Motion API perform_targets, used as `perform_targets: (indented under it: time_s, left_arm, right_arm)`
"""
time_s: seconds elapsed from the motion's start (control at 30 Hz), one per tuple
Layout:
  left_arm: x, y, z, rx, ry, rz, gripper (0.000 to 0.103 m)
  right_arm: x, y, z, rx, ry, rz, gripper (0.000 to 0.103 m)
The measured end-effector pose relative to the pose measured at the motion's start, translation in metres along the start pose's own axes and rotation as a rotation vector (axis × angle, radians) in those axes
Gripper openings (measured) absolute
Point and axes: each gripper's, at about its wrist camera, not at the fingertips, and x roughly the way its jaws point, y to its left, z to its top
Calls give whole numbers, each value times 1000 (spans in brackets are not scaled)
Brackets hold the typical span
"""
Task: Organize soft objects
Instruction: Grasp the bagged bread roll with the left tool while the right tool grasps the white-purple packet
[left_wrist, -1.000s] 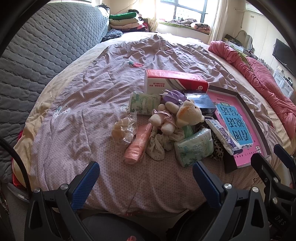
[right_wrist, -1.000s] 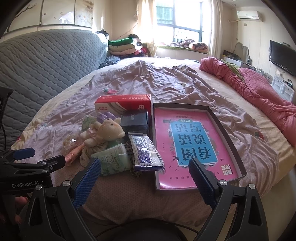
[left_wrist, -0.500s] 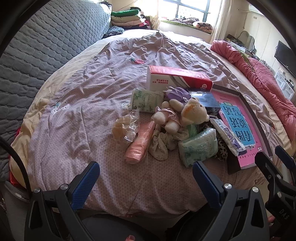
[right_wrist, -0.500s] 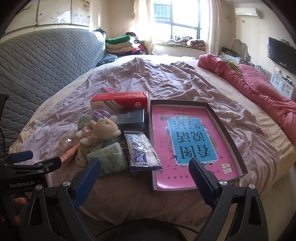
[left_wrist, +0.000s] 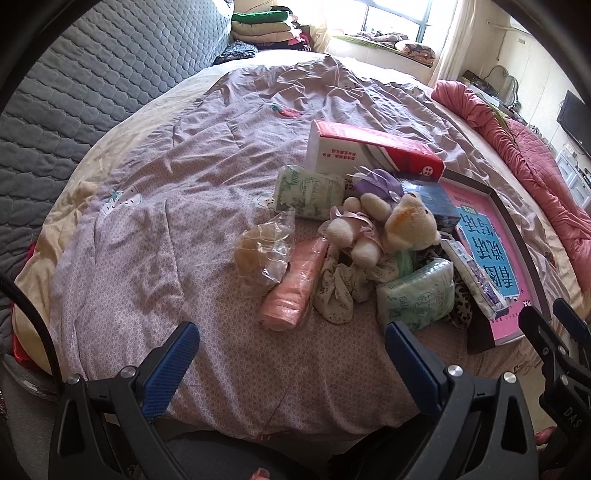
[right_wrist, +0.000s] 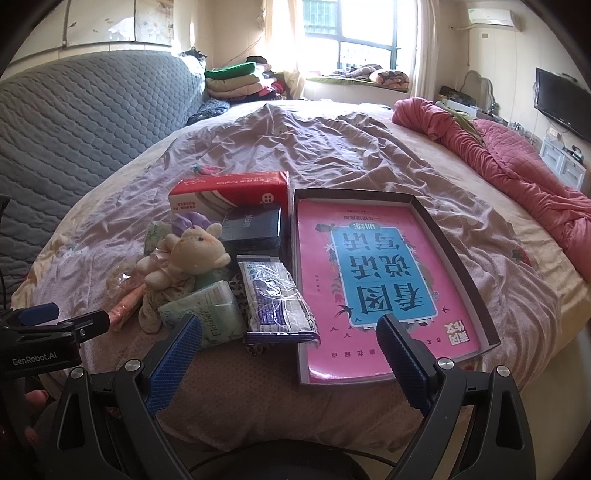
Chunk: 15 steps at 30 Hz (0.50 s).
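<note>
Both grippers are brought slightly nearer the pile on the bed since the earlier frames. Left gripper and right gripper are held short of it, jaws apart and empty. No item is yet taken; the approach step is judged under way. A plush bear lies mid-pile, left of the shallow box. Next, one soft item must be singled out. Items beneath the bear are partly hidden.

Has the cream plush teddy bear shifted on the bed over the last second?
No. The cream plush teddy bear lies against the red-and-white cardboard box and dark blue packet as before; only the cameras moved.
</note>
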Motion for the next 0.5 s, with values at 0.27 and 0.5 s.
perform_targets:
  time_s: [0.27,0.5]
  left_arm:
    - [11,26,11,-66,-7,10,101]
    - [27,51,24,-123,15,-11,101]
  right_arm:
    - [20,-14,5,14,43,-7,96]
    - [46,-12,9,-7,115,37,96]
